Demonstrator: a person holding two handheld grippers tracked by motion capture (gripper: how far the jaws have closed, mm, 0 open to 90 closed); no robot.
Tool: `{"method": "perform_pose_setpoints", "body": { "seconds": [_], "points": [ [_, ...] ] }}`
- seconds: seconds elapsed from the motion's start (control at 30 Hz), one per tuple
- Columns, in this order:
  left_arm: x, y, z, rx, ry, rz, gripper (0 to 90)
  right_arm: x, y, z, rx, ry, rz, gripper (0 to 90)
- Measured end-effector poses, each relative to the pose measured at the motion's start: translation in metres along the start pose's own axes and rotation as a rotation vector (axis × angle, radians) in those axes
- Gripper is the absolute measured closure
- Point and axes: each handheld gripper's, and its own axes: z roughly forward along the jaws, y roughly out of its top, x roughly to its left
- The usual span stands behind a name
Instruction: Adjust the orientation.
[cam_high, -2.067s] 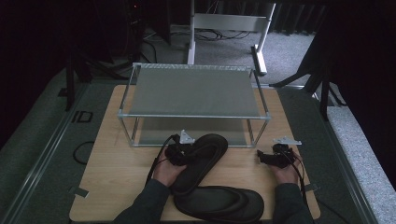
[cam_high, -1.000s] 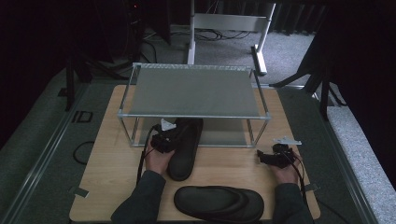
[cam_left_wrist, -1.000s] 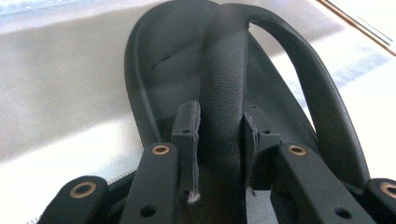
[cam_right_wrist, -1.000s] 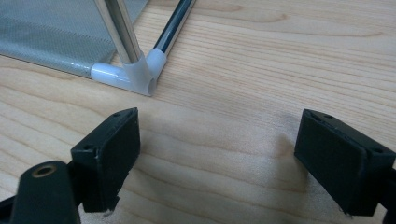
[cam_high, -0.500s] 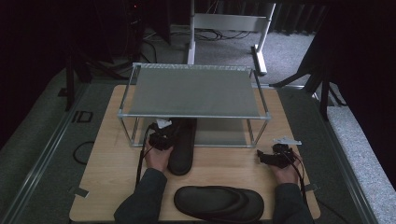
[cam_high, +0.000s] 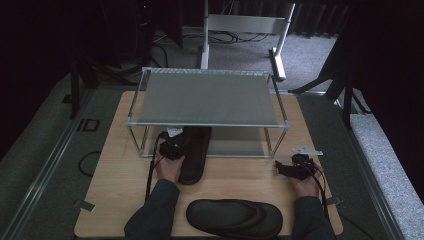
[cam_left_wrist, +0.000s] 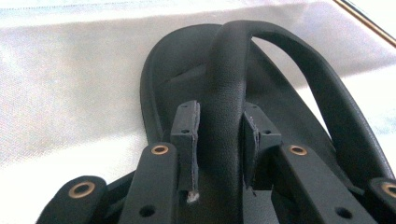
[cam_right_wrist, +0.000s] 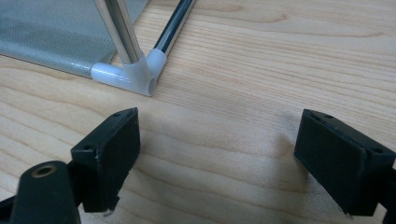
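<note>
Sandal (cam_high: 194, 150) slid under rack (cam_high: 210, 97) | left claw (cam_left_wrist: 219, 135) clamps strap | right claw (cam_right_wrist: 224, 158) apart, resting

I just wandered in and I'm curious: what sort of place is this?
Probably a recording studio or lab: a wooden table with a small shoe rack and black sandals, dark curtains, floor cables.

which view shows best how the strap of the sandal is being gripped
The left gripper view: the left hand-held gripper pinches the sandal's strap close up. The high view shows the sandal half under the rack, grip hidden. The right gripper view faces the table.
</note>
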Motion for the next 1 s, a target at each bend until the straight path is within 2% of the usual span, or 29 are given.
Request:
{"method": "perform_pose_setpoints", "body": {
  "seconds": [0.07, 0.17, 0.4, 0.43, 0.47, 0.5, 0.63, 0.7, 0.87, 1.0],
  "points": [
    [-0.001, 0.0, 0.001, -0.007, 0.007, 0.005, 70.9, 0.0, 0.0, 0.0, 0.0, 0.0, 0.0, 14.1],
    [-0.002, 0.0, 0.002, -0.032, 0.018, -0.012, 71.3, 0.0, 0.0, 0.0, 0.0, 0.0, 0.0, 14.1],
    [0.0, -0.001, 0.005, -0.048, 0.031, -0.029, 71.2, 0.0, 0.0, 0.0, 0.0, 0.0, 0.0, 14.1],
    [0.001, -0.002, 0.005, -0.046, 0.027, -0.027, 70.0, 0.0, 0.0, 0.0, 0.0, 0.0, 0.0, 14.1],
    [0.0, -0.002, 0.005, -0.046, 0.026, -0.027, 64.3, 0.0, 0.0, 0.0, 0.0, 0.0, 0.0, 14.1],
    [0.0, -0.002, 0.004, -0.047, 0.029, -0.021, 64.3, 0.0, 0.0, 0.0, 0.0, 0.0, 0.0, 14.1],
    [-0.003, -0.003, -0.004, -0.047, 0.036, 0.002, 52.4, 0.0, 0.0, 0.0, 0.0, 0.0, 0.0, 14.1],
    [-0.006, -0.004, -0.009, -0.052, 0.036, -0.007, 51.0, 0.0, 0.0, 0.0, 0.0, 0.0, 0.0, 14.2],
    [-0.005, -0.011, -0.024, -0.049, 0.013, 0.015, 46.7, 0.0, 0.0, 0.0, -0.001, 0.002, -0.003, 14.6],
    [-0.009, -0.017, -0.036, -0.044, 0.0, 0.054, 44.4, 0.0, 0.0, 0.0, 0.0, 0.002, -0.003, 14.6]
  ]
}}
